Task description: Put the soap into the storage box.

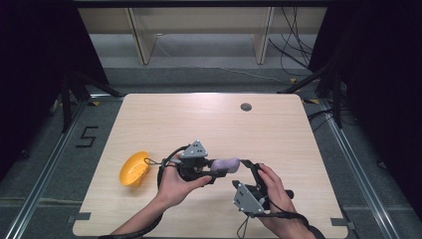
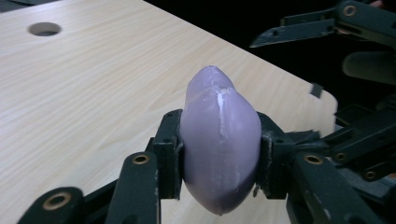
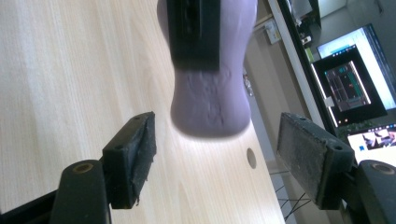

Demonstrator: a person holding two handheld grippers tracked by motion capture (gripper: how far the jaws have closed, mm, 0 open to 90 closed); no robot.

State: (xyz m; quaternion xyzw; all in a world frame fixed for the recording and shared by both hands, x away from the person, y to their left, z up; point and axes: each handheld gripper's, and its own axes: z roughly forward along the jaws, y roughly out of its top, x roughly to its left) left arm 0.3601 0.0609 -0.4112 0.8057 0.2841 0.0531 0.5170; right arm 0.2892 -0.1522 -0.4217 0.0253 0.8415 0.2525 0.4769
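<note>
1. High view: the left gripper [image 1: 215, 169] sits near the middle of the wooden table [image 1: 164, 114], clamped on a purple soap-shaped piece [image 1: 226, 164] that sticks out toward three o'clock. The right gripper [image 1: 250, 167] waits just beside the piece's free end, at about four o'clock from it, jaws spread. A yellow bowl [image 1: 133, 169] lies on its side at nine o'clock of the left hand [image 1: 175, 186], near the table's left edge.
2. Left gripper view: both pads press the purple piece [image 2: 219, 144] at three and nine o'clock, and it's lifted clear of the table; the right gripper's jaw tips show at one o'clock.
3. Right gripper view: jaws wide apart, nothing between the pads [image 3: 133, 156]. The purple piece [image 3: 210, 105] hangs at twelve o'clock, untouched by them.
</note>
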